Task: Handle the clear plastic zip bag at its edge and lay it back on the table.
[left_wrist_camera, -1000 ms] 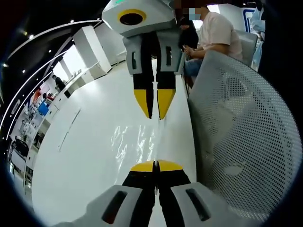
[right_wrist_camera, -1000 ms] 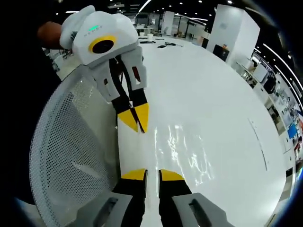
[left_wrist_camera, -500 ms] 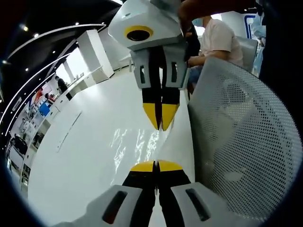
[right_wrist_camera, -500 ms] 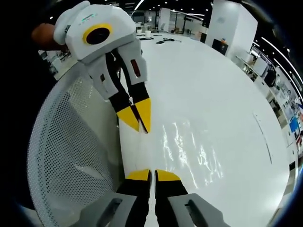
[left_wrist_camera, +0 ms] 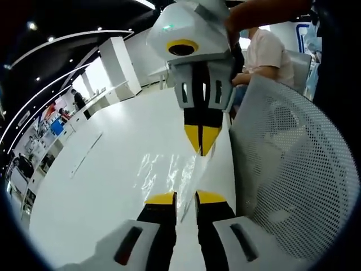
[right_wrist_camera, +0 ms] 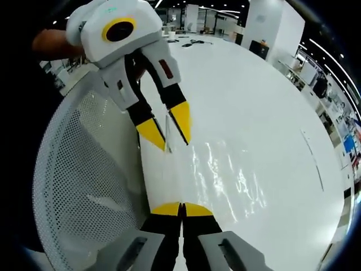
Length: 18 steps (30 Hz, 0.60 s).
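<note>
Two views show us this moment, and we start with the left gripper view. Our left gripper (left_wrist_camera: 184, 197) has its yellow tips spread apart, and the edge of the clear plastic zip bag (left_wrist_camera: 169, 172) runs up through the gap between them. We cannot tell if either tip touches it. The bag lies mostly flat and shiny on the white table (left_wrist_camera: 96, 192), close to the table's edge. Our right gripper (left_wrist_camera: 202, 141) points down at us from above, tips pressed together on the bag's far edge. Beside the table stands a mesh chair (left_wrist_camera: 293, 169), and a person in a light shirt (left_wrist_camera: 268, 48) sits behind it.

Next is the right gripper view. The right gripper (right_wrist_camera: 181, 209) is pinched tight on the bag's (right_wrist_camera: 225, 175) edge. The left gripper (right_wrist_camera: 167, 129) hangs open across from it, with a thin bit of the bag between its tips.

We think the bag could go wrong now. One gripper alone holds it, so it may sag, fold over, or slide off the table edge toward the chair (right_wrist_camera: 84, 169).

The table (right_wrist_camera: 254, 101) is wide, white and glossy. The room is a big bright hall with ceiling lights.
</note>
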### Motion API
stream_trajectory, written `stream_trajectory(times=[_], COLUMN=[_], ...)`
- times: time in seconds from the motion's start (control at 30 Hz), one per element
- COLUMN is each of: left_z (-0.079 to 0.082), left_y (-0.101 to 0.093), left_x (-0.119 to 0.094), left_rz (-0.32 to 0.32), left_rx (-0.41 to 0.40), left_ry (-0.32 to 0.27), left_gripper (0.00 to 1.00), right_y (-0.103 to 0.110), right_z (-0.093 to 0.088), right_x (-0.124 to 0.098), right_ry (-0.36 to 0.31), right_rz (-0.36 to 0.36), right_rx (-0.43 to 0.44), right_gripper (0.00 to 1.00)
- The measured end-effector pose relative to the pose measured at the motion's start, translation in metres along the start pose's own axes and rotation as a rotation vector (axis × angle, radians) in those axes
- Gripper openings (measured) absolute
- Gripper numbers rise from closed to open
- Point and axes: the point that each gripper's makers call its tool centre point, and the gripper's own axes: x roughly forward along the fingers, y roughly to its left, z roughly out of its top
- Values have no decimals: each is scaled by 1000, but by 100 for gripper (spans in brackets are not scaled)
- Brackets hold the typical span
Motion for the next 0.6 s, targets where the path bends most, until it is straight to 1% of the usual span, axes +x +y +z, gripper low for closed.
stream_trajectory(times=[0.1, 0.23, 0.33, 0.47, 0.6], left_z=[4, 4, 9, 12, 13], left_y=[-2, 0, -3, -6, -4], left_x=[-2, -3, -4, -2, -1], left_rz=[-12, -15, -29, -39, -40], left_rx=[8, 11, 34, 71, 77], left_ry=[-16, -13, -27, -23, -23], left_gripper=[14, 15, 14, 13, 13], right_y=[-1, -1, -3, -5, -8], right_z=[-1, -3, -4, -5, -4], right_x=[3, 4, 4, 4, 3], right_ry=[2, 14, 17, 23, 25], right_rz=[-3, -8, -14, -23, -30], right_rx=[11, 9, 18, 24, 38], right_gripper=[0, 0, 0, 0, 0])
